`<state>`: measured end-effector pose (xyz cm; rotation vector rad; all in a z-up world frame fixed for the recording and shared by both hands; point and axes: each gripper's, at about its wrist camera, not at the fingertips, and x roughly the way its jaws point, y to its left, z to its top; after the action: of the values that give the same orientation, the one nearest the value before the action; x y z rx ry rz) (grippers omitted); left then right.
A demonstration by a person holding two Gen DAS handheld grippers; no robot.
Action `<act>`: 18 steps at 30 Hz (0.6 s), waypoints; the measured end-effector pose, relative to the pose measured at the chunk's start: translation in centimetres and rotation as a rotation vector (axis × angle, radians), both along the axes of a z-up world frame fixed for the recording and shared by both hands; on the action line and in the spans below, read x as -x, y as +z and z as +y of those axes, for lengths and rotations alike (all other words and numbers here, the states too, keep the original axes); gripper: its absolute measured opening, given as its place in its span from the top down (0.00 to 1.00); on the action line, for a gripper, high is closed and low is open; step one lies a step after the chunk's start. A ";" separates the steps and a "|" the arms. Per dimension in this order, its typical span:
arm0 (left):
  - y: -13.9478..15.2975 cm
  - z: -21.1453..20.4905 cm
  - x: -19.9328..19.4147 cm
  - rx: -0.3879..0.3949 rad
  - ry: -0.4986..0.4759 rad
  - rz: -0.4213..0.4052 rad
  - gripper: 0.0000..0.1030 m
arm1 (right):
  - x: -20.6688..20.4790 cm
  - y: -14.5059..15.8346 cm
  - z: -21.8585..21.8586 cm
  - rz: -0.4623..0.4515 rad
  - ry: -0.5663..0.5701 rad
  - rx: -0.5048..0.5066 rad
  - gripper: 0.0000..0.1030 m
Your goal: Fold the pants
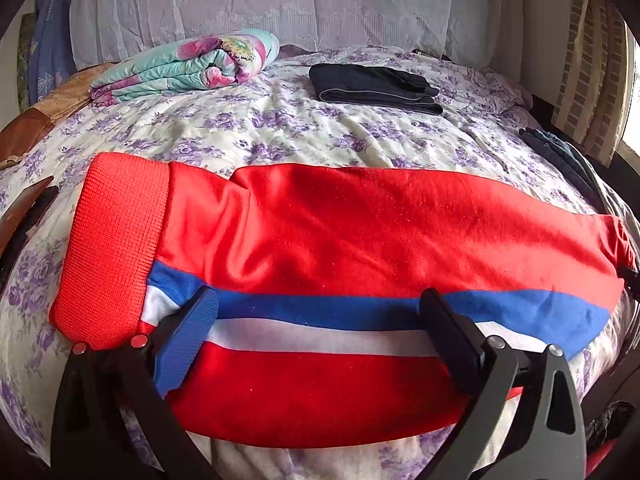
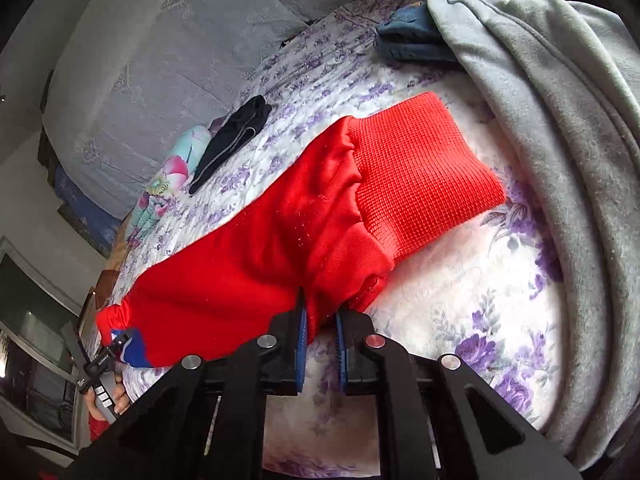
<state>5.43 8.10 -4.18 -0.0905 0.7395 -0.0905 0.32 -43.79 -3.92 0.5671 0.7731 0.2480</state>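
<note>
Red pants [image 1: 340, 240] lie flat between the wide-spread left claw [image 1: 320, 312]; right claw [image 2: 320, 320] pinches their edge.

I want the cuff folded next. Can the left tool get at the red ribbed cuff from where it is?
Probably yes. The left tool is open over the red track pants, and the red ribbed cuff lies bare on the floral bedsheet just left, nothing covering it.

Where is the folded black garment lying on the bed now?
In the left wrist view, the black garment lies far back on the floral bedsheet, right of the rolled flowery quilt and beyond the red pants.
</note>
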 end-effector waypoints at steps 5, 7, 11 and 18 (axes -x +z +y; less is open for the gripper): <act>2.1 1.4 2.0 0.137 -0.015 0.009 0.05 | 2.3 4.8 -1.6 -0.111 -0.122 0.122 0.62; 3.2 1.3 2.8 0.163 -0.026 -0.018 0.05 | 3.2 6.7 -1.7 -0.188 -0.212 0.234 0.61; 4.1 -1.2 2.8 0.137 -0.094 -0.039 0.05 | 2.3 7.7 1.2 -0.299 -0.200 0.452 0.48; 0.1 -2.4 0.9 0.001 -0.048 0.069 0.04 | -2.3 1.9 5.1 -0.124 -0.020 0.691 0.23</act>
<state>4.55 5.65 -4.12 -0.0771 0.8109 -0.1337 2.59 -38.66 -2.00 -0.0941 0.6781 -0.0119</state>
